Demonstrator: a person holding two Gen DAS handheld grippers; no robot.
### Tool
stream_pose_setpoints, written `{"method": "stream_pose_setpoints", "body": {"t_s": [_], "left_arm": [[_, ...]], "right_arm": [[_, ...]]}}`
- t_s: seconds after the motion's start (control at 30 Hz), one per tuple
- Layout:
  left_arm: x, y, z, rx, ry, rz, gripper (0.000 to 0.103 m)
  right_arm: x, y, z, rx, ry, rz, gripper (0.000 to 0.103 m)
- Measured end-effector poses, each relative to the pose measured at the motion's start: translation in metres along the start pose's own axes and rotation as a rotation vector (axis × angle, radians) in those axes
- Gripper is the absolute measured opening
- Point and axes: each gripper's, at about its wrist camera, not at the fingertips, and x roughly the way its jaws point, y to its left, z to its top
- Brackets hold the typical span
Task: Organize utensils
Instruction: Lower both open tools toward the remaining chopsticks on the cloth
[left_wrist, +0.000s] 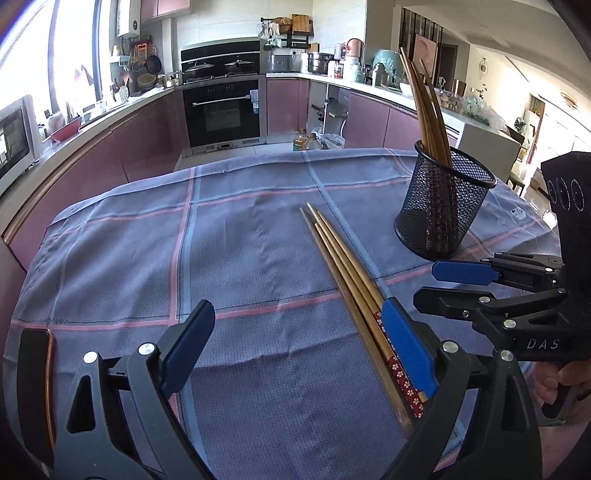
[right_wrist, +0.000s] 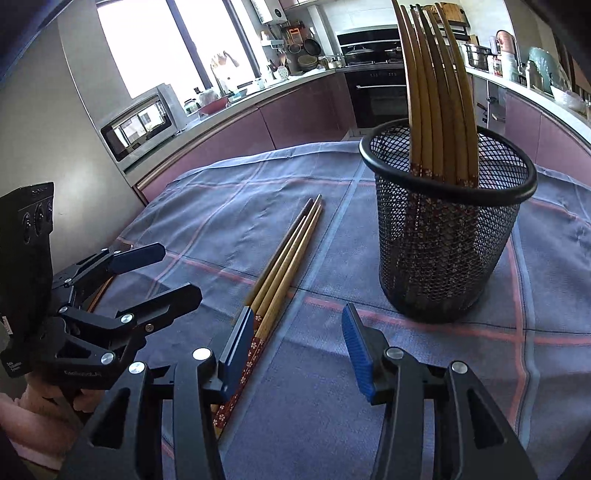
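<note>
Several chopsticks already stand in the black mesh holder (right_wrist: 447, 229), blunt patterned ends down, so part of the sorting looks done. A bundle of loose chopsticks (left_wrist: 343, 266) lies on the worktop (left_wrist: 147, 258) under a blue checked cloth, just beside the holder (three or four, hard to count). They look like the remaining work. The left hand-held gripper (left_wrist: 295, 354) is spread wide and empty, its right pad next to the chopsticks' patterned ends. The right hand-held gripper (right_wrist: 299, 350) stands partly open with nothing between its pads, its left pad beside the same ends.
</note>
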Motion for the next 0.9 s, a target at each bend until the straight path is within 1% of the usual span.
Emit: {"method": "stream_pose_setpoints", "body": {"t_s": [0.2,0.5,0.9], "left_arm": [[0.008,-0.004,0.000,0.008,0.038,-0.007,0.090],[0.016,-0.008,-0.006,0.026,0.062,-0.011,0.088],[0.028,-0.011,-0.009,0.046,0.104,-0.008,0.081]], "right_arm": [[0.006,0.005,0.001,-0.003,0.007,-0.017,0.047],[0.016,0.009,0.001,-0.010,0.018,-0.020,0.047],[0.028,0.011,0.008,-0.021,0.032,-0.041,0.046]]}}
